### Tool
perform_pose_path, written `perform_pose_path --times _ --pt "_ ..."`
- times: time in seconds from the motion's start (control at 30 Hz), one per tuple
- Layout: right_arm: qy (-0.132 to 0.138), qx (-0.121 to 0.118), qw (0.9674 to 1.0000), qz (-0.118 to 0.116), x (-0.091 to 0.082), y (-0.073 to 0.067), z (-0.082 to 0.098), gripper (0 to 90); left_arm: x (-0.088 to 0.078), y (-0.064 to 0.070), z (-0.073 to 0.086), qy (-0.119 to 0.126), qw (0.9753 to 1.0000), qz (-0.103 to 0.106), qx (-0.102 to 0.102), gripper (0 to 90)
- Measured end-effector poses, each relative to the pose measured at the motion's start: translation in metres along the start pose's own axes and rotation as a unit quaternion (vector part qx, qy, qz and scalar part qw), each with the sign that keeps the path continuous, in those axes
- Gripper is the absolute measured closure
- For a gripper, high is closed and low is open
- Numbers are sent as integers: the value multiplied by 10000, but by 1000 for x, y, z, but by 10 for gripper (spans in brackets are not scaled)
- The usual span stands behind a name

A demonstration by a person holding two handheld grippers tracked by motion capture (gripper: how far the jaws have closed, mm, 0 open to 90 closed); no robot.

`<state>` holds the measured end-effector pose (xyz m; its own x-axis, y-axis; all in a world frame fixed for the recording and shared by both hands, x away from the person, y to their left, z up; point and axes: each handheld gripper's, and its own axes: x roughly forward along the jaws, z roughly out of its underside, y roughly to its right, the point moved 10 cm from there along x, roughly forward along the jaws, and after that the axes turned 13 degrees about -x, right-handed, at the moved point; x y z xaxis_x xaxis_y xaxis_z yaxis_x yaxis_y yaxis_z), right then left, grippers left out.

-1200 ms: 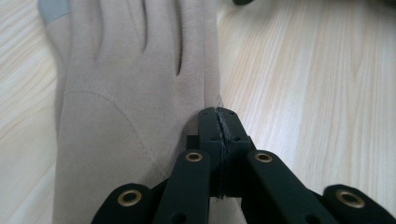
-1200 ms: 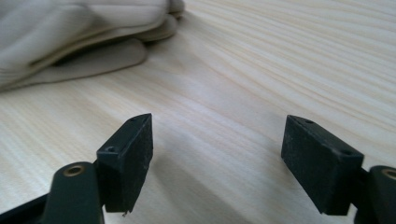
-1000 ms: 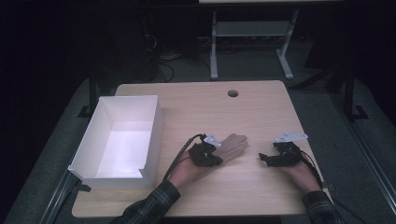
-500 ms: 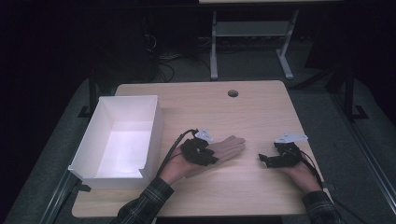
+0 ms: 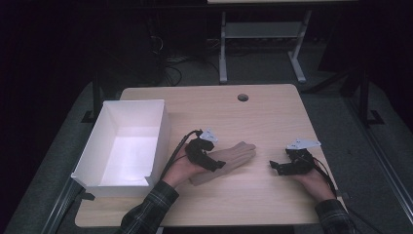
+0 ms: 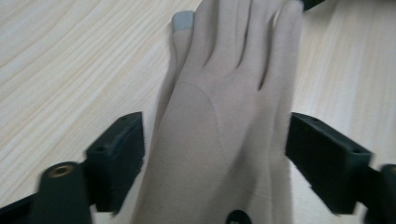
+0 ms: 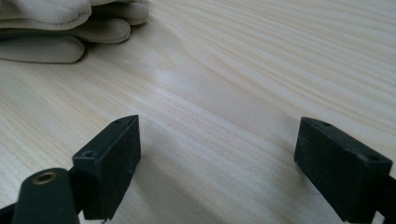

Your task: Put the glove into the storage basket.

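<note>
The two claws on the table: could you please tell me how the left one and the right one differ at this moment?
The left claw has the beige glove lying between its jaws; its jaws have just been opening, and their pads stand off the fabric. The right claw has only bare table between its jaws. The left claw sits beside the white box; the right claw is near the table's right edge. Both are open.

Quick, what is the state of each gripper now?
Left gripper: jaws have just been opening; now open, the beige glove lies between them, not pressed.
Right gripper: open, holding nothing.

Soft matt cloth glove, pale wood-grain table
</note>
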<state>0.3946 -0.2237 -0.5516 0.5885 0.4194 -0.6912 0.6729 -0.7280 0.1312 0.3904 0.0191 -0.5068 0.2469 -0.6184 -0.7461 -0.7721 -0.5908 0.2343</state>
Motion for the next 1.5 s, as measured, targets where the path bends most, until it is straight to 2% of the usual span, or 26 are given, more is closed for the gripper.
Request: perform_pose_path --times 0.07,0.2,0.33,0.4,0.43,0.5,0.63,0.83,0.9,0.93,1.0,1.13,1.23,1.37,1.5 --pt "1 1 10000 -6 0 0 0 143 3 -2 2 -70 9999 -37 69 145" --pt "2 -3 10000 -9 0 0 0 143 10 -4 6 -106 9998 -101 155 132" --pt "8 -27 10000 -21 0 0 0 143 16 -3 10 -241 9990 -146 340 130" --pt "16 -44 10000 -31 0 -1 0 143 21 -2 12 -270 9990 -128 319 130" --pt "17 -46 10000 -34 0 -1 0 143 22 -3 14 -341 9986 -136 385 130" --pt "19 -47 10000 -34 0 -1 0 143 26 -3 17 -439 9982 -129 380 131" --pt "19 -47 10000 -34 0 -1 0 143 28 -4 20 -460 9985 -27 298 133" --pt "20 -46 10000 -34 0 -1 0 144 28 -3 21 -478 9981 -19 394 150" --pt "19 -47 10000 -34 0 -1 0 143 26 1 21 -453 9980 90 426 222" --pt "19 -46 10000 -34 0 -1 0 143 25 3 22 -468 9976 142 500 294" --pt "18 -43 10000 -34 0 -1 0 144 23 8 23 -470 9973 281 480 426" --pt "20 -47 10000 -33 0 -1 0 144 22 13 25 -517 9967 524 354 613" --pt "19 -47 10000 -33 0 -1 0 144 22 15 25 -566 9964 602 195 689" --pt "18 -44 10000 -30 0 -1 0 145 21 15 24 -577 9961 661 32 716" --pt "16 -41 10000 -31 0 -1 0 146 20 15 23 -560 9957 731 -30 721"
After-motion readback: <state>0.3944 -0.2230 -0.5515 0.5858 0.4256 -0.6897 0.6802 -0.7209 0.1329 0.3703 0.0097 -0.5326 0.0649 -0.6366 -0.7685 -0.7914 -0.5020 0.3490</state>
